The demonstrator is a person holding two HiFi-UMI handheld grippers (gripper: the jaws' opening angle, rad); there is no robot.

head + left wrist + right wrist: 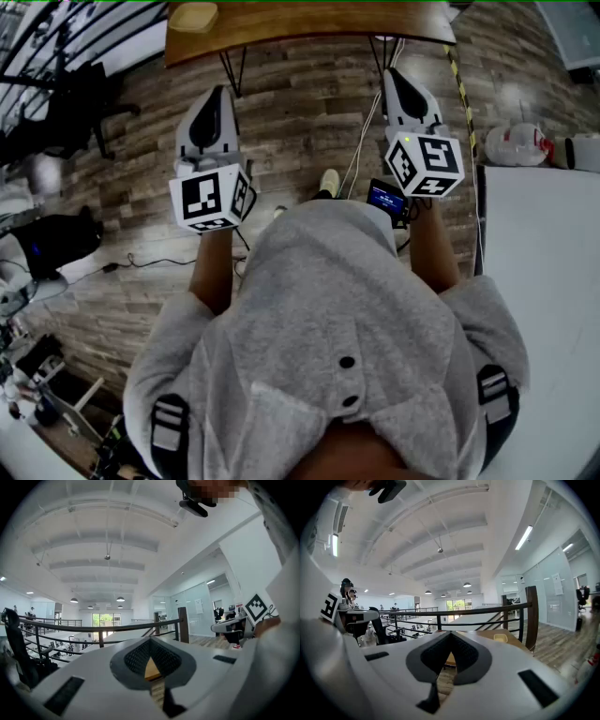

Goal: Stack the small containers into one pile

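Head view: a person in a grey hooded top stands over a wood-plank floor and holds one white tool in each hand, both pointing forward toward a brown wooden desk on black wire legs. The left tongs and the right tongs are well apart from each other, and both stop short of the desk's near edge. A small pale-yellow plastic container rests on the desk's far left part, touched by neither tool. A white table lies along the right edge. Left gripper view: the left tongs are drawn together, their dark ribbed pads meeting at the tips with nothing between them. Only a sliver of the desk shows through the gap below the tips. Right gripper view: the right tongs are likewise fully together and empty. Beyond them the desk carries the container toward its right end, in front of a black metal railing.
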